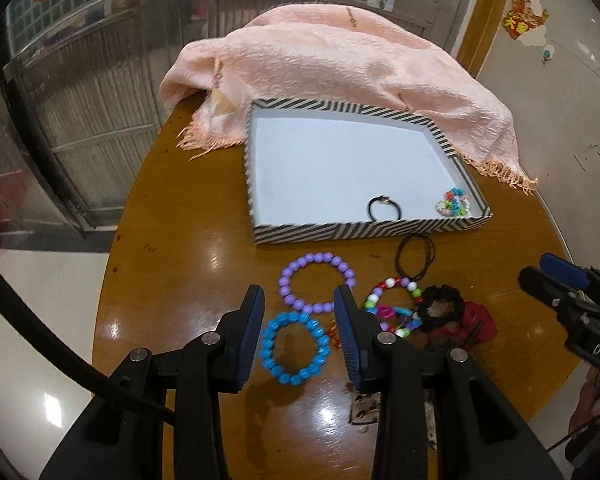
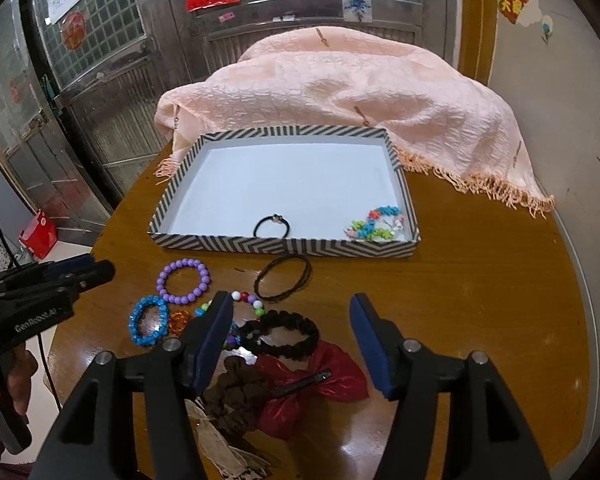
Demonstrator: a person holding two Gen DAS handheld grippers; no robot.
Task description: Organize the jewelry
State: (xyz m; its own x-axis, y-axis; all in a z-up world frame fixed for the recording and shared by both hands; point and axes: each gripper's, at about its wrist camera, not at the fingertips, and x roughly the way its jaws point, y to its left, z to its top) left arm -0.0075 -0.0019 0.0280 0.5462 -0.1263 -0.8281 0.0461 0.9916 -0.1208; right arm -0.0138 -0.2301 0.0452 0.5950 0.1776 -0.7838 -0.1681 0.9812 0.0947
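Note:
A striped tray (image 1: 364, 230) (image 2: 284, 246) with a white floor holds a small black hair tie (image 1: 385, 208) (image 2: 272, 226) and a multicoloured bead bracelet (image 1: 454, 203) (image 2: 380, 222). In front of it lie a purple bead bracelet (image 1: 317, 282) (image 2: 183, 282), a blue bead bracelet (image 1: 294, 346) (image 2: 149, 320), a black cord loop (image 1: 416, 262) (image 2: 283, 278), a mixed-colour bead bracelet (image 1: 394, 306), a black scrunchie (image 1: 440, 304) (image 2: 286, 334) and a red bow clip (image 2: 314, 390). My left gripper (image 1: 300, 304) is open above the blue bracelet. My right gripper (image 2: 292, 312) is open above the scrunchie.
A peach fringed shawl (image 1: 340, 72) (image 2: 340, 96) is heaped behind the tray. A brown scrunchie (image 2: 236, 396) lies by the bow. The round wooden table (image 1: 180, 240) ends near at left. Metal gates stand behind.

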